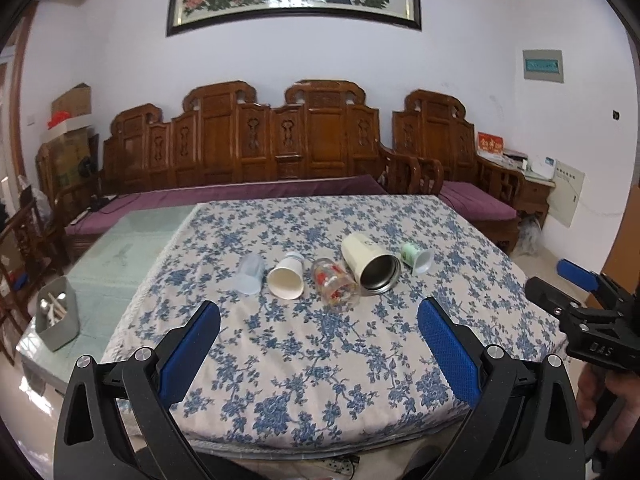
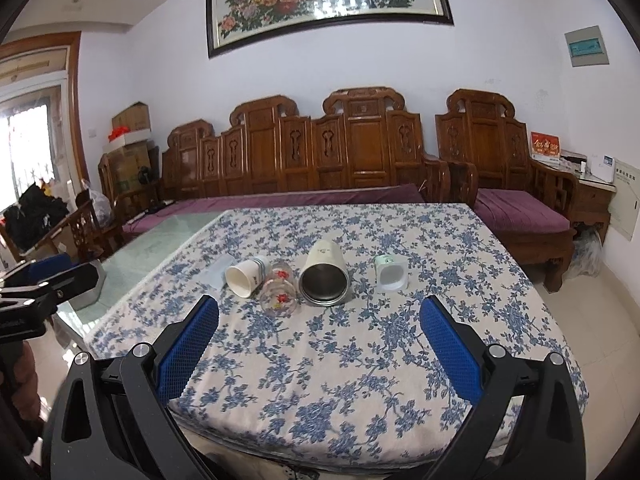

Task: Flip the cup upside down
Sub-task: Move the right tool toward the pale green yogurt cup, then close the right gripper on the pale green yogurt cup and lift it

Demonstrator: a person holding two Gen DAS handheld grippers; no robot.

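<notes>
Five cups lie on their sides mid-worktop [image 1: 360, 360], all empty: clear plastic cup [image 1: 250, 273], paper cup [image 1: 286, 276], glass [image 1: 335, 286], steel tumbler [image 1: 372, 264], green cup [image 1: 418, 258]; clear one half hidden in right view; left gripper [image 1: 319, 334] and right gripper [image 2: 319, 330] jaws released, holding nothing.

Five cups lie on their sides in a row across the middle of the table [image 1: 320, 380]: from left, the plastic cup [image 1: 250, 273], paper cup [image 1: 286, 277], glass cup [image 1: 335, 285], steel tumbler [image 1: 370, 264] and small cup [image 1: 418, 258]. A bin [image 1: 58, 319] stands at the table's left edge, and a bench [image 1: 248, 152] runs along the far wall behind it.
</notes>
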